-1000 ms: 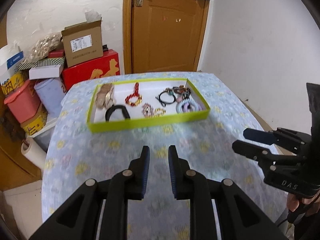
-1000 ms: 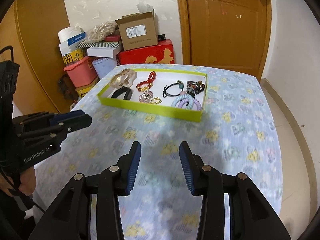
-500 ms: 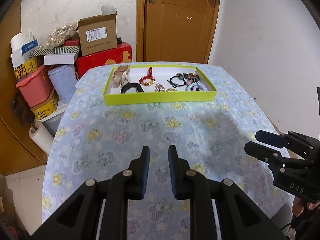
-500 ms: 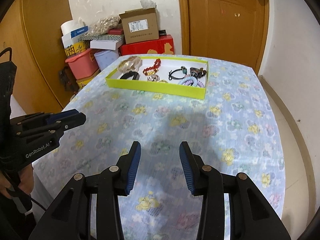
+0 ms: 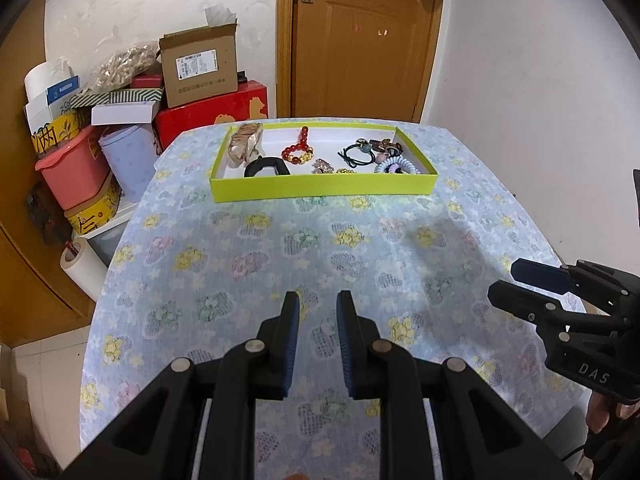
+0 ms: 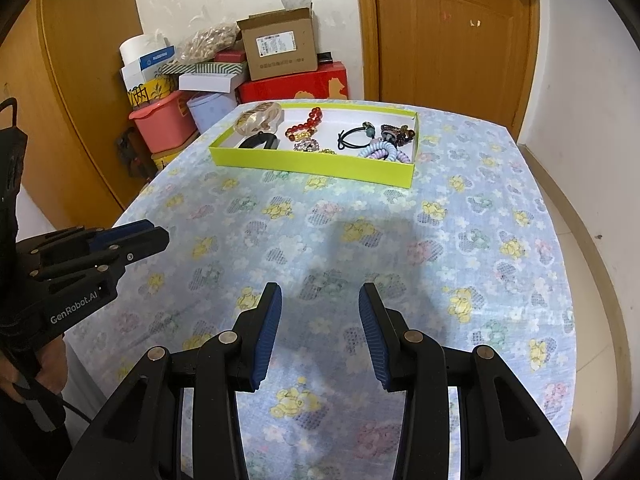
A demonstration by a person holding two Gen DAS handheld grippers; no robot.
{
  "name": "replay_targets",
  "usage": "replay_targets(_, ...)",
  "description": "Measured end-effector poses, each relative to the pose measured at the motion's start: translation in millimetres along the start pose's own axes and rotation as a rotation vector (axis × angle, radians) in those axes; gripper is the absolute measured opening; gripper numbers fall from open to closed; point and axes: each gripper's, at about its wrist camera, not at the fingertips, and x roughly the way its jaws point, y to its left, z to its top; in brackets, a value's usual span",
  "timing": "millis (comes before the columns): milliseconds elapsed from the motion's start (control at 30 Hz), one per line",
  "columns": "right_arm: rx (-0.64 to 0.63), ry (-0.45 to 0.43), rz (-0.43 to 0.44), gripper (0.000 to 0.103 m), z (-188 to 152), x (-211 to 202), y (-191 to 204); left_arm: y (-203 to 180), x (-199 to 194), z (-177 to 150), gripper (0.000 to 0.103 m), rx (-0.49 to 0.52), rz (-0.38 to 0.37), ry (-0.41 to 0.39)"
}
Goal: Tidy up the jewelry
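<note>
A yellow-green tray (image 5: 320,190) (image 6: 312,162) lies at the far end of the flowered tablecloth. Inside it are a beige fabric hairpiece (image 5: 244,146), a black hair clip (image 5: 266,166), a red bead bracelet (image 5: 298,152) (image 6: 304,124), small gold sparkly pieces (image 5: 324,166), a black hair tie (image 5: 356,154) and a pastel coil tie (image 5: 396,166) (image 6: 384,152). My left gripper (image 5: 318,300) hovers over the near half of the table, open by a narrow gap, nothing in it. My right gripper (image 6: 320,292) is open wider, also with nothing in it, well short of the tray.
Stacked boxes (image 5: 196,64), a pink tub (image 5: 72,172) and a paper roll (image 5: 80,268) crowd the floor left of the table. A wooden door (image 5: 360,40) stands behind. The flowered cloth (image 6: 360,232) between grippers and tray is bare.
Both grippers have drawn back from the tray, which now looks smaller and farther off. Neither pair of jaws has changed its gap.
</note>
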Motion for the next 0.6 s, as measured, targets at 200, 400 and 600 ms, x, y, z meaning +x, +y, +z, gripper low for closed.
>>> replay_targets(200,-0.002,0.0,0.0,0.041,-0.1,-0.4,0.7,-0.3,-0.4,-2.1,0.02,-0.001,0.006,-0.003)
replay_targets(400,-0.003,0.002,0.002,0.041,-0.4,-0.6,1.4,0.5,-1.6,-3.0,0.02,-0.002,0.014,-0.006)
replay_targets(600,-0.005,0.003,0.002,0.041,-0.4,-1.5,2.6,1.1,-4.3,-3.9,0.02,-0.005,0.012,-0.013)
